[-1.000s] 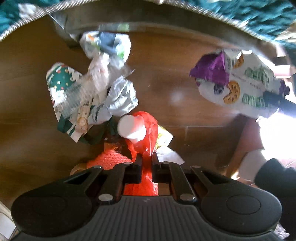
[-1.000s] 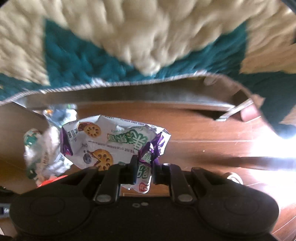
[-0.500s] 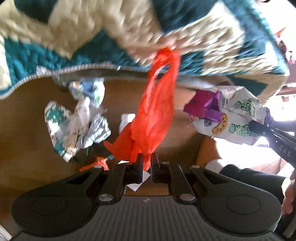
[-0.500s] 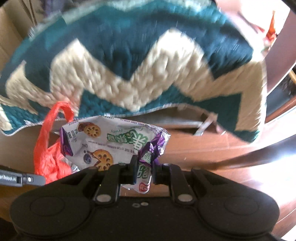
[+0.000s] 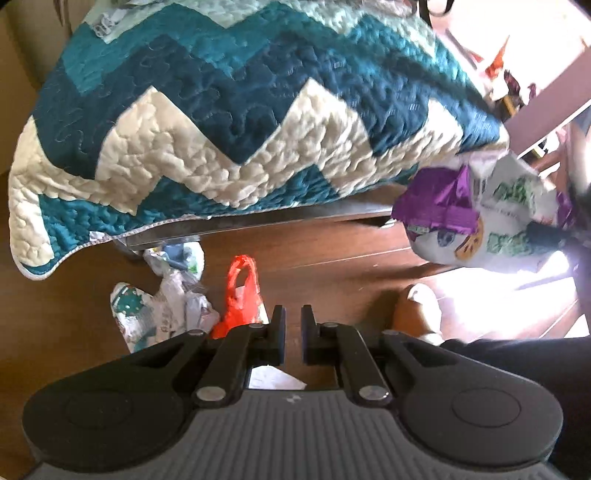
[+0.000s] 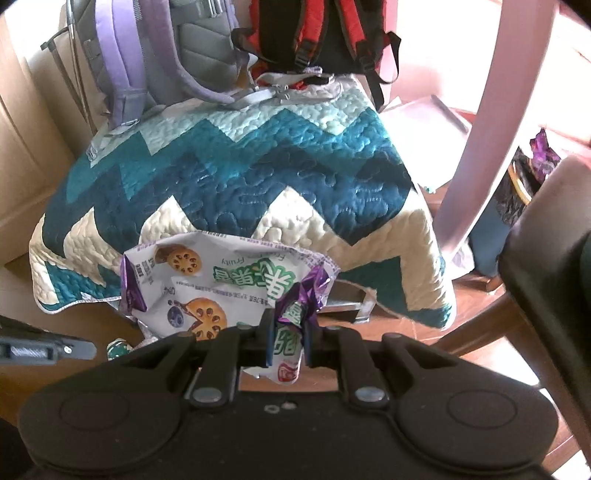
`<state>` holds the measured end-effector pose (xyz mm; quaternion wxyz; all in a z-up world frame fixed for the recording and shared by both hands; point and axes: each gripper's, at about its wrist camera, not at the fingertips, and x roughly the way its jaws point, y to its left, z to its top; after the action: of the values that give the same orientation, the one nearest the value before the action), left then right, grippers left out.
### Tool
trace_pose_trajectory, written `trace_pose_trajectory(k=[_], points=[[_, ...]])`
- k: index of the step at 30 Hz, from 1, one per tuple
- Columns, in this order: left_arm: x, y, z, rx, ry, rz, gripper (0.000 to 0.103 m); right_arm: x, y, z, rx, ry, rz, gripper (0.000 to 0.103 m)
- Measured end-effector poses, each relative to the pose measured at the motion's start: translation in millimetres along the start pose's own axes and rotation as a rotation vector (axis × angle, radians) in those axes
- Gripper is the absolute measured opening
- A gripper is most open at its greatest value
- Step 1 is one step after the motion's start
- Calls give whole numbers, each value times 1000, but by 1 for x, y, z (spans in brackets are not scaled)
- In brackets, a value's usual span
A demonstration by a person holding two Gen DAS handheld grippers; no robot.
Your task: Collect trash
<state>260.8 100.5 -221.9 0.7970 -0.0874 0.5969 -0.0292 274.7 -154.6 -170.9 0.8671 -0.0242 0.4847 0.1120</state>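
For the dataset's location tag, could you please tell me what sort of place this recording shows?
Most likely a bedroom or living room in a home: a teal-and-cream zigzag quilt drapes a low piece of furniture, a grey-and-lilac backpack and a red one sit on it, and wrappers litter the brown wooden floor.

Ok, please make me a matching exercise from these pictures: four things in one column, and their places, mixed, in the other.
Things:
1. snack bag
2. red bag
3. quilt
4. purple backpack

Places:
a. lying on the floor
b. standing on the quilt
c. pinched in the right gripper
d. draped over furniture

Pairs: 1-c, 2-a, 3-d, 4-b
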Motion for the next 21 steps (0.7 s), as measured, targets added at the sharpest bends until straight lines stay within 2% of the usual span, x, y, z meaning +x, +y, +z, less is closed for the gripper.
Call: trace_pose_trajectory(k=[3,4,5,6,8,9,12,16,21], points=[[31,7,-3,-22,43,15,12,17,-1,-5,23,26,8,14],[43,11,-4,-34,66,18,18,25,-2,-6,33,39,15,14],[53,14,-5,-45,87,23,29,30,-1,-7,37,48,20,14],[67,19,-5,-55,108,36,35,38,0,-7,37,57,25,14],[91,25,-5,-56,127,59,73,55,4,-7,26,70,30,14],[102,28,-6,-55,130,66,80,63,6,-7,19,74,31,14],[148,39,-7,-67,191,77,83,86,7,-9,21,106,41,14],[217,67,-20,-172,320,73,83,108,8,-4,26,143,51,14],[274,92,-39,-220,443,64,83,126,13,-2,32,188,66,14]])
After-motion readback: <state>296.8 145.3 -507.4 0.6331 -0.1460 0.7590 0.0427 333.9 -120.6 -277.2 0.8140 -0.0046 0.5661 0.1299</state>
